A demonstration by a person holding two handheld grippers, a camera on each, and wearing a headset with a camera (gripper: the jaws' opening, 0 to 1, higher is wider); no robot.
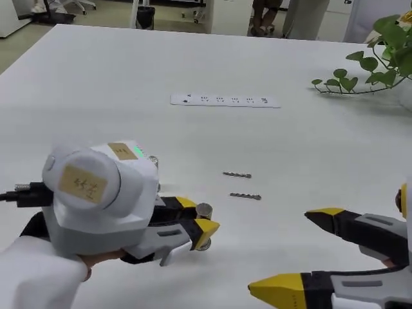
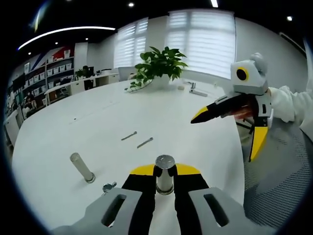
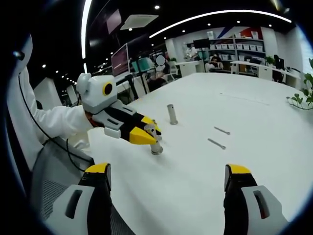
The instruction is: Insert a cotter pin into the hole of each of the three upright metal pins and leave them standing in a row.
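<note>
**Head view.** The left gripper (image 1: 201, 217) sits at 8 o'clock. Its jaws are clenched on an upright metal pin (image 1: 204, 210) that stands on the white table (image 1: 129, 77). From that pin, a cotter pin (image 1: 246, 196) lies near at 2 o'clock. A second cotter pin (image 1: 237, 174) lies just past it, parallel and not touching. The right gripper (image 1: 286, 251) is at 5 o'clock with its jaws spread wide and nothing in them, and bare table lies between it and the pin. A power strip (image 1: 225, 100) lies at 12 o'clock, well apart from the pins across open table. A plant (image 1: 380, 58) trails at 2 o'clock.

**Left gripper view.** The metal pin (image 2: 165, 174) stands gripped between the jaws at 6 o'clock. A second metal pin (image 2: 81, 167) stands free at 8 o'clock, near it. The cotter pin (image 2: 145, 142) and the second cotter pin (image 2: 129, 135) lie ahead at 11 o'clock. The right gripper (image 2: 224, 139) comes in at 3 o'clock, released. The table edge runs down at 4 o'clock, close to the held pin. Wide bare table stretches toward the plant (image 2: 159, 63) at 12 o'clock.

**Right gripper view.** The right gripper (image 3: 167, 171) has its jaws far apart at 7 and 5 o'clock. The left gripper (image 3: 139, 133) is at 10 o'clock, grasping the metal pin (image 3: 155, 144) near the table's left edge. The second metal pin (image 3: 171, 114) stands just beyond it. Both cotter pins (image 3: 215, 143) lie at 3 o'clock of the held pin, with open table beyond.
</note>
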